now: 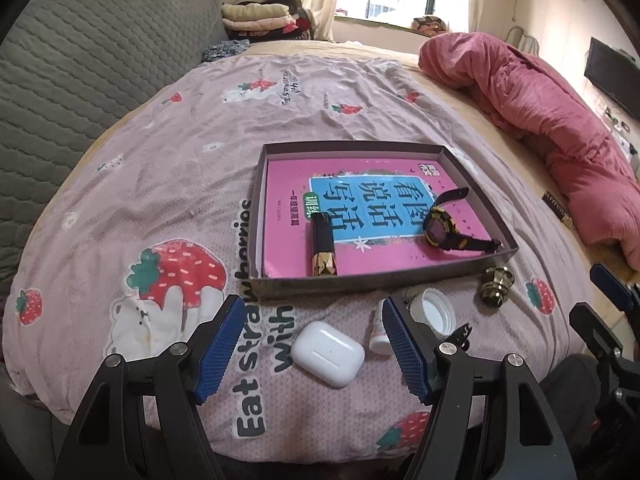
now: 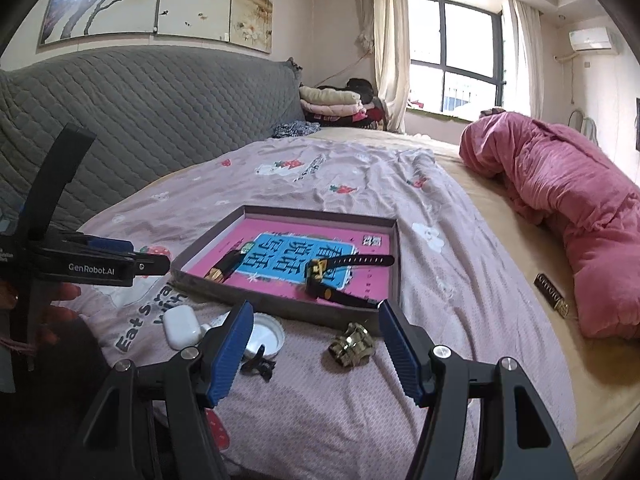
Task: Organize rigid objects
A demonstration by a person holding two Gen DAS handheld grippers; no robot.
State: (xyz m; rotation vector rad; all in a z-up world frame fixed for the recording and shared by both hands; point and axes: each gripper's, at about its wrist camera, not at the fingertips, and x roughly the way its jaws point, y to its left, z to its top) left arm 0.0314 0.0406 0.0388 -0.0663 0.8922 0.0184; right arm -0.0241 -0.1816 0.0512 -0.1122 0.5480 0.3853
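A shallow grey box (image 1: 276, 286) (image 2: 256, 298) on the bed holds a pink book (image 1: 288, 184), a black and gold tube (image 1: 322, 250) (image 2: 224, 268) and a black and yellow watch (image 1: 444, 228) (image 2: 332, 276). In front of it lie a white earbud case (image 1: 328, 348) (image 2: 182, 326), a small white bottle (image 1: 378, 334), a white lid (image 1: 434, 310) (image 2: 264, 334), a black clip (image 2: 258, 364) and a gold ornate knob (image 1: 496, 288) (image 2: 352, 344). My left gripper (image 1: 312, 344) is open, above the earbud case. My right gripper (image 2: 316, 346) is open, with the knob between its fingers' line.
A strawberry-print sheet (image 1: 180, 168) covers the bed. A rolled pink quilt (image 1: 560, 120) (image 2: 568, 204) lies on the right, with a dark striped bar (image 2: 552, 290) beside it. A grey padded headboard (image 1: 80, 80) stands on the left. Folded clothes (image 1: 256, 16) lie at the back.
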